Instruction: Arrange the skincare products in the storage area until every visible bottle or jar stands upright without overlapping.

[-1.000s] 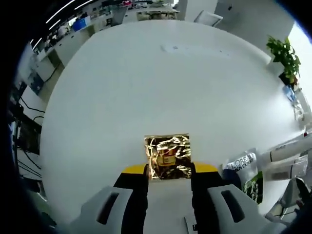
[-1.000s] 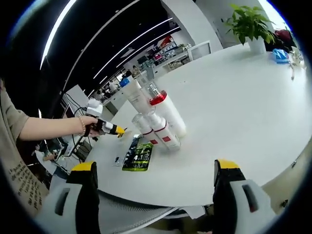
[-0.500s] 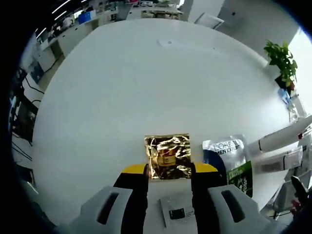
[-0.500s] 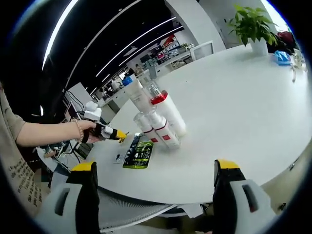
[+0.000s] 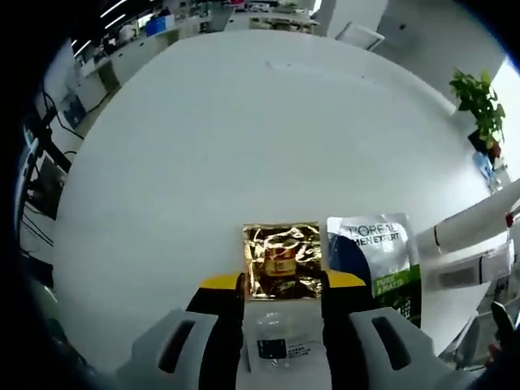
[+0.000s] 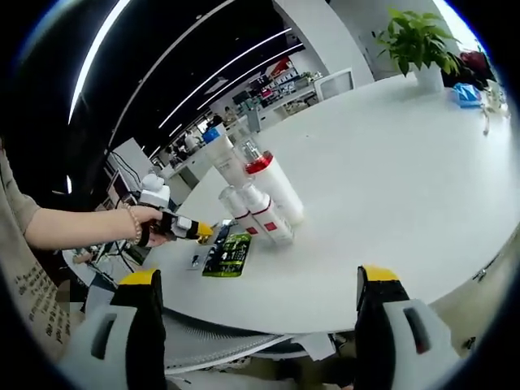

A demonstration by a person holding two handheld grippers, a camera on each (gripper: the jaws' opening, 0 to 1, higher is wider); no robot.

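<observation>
A gold foil sachet (image 5: 282, 258) sits between the yellow tips of my left gripper (image 5: 283, 281), which is shut on it just above the white table (image 5: 244, 122). A blue, white and green sachet (image 5: 375, 256) lies right beside it. Under the jaws lies a small clear sachet (image 5: 280, 351). White bottles (image 5: 479, 223) lie on their sides at the right. In the right gripper view, several white bottles (image 6: 272, 188) with red bands lie in a cluster past the green sachet (image 6: 229, 255). A hand holds the left gripper (image 6: 180, 227) there. My right gripper (image 6: 260, 280) is open and holds nothing.
A potted plant (image 6: 414, 36) stands at the table's far edge, also seen as the plant (image 5: 481, 101) in the left gripper view. The table's curved near edge (image 6: 325, 313) runs below the right jaws. Desks and chairs lie beyond the table.
My left gripper has come down and toward the green sachet with the gold sachet in it. The clear sachet now shows between its jaws. The right gripper has barely moved.
</observation>
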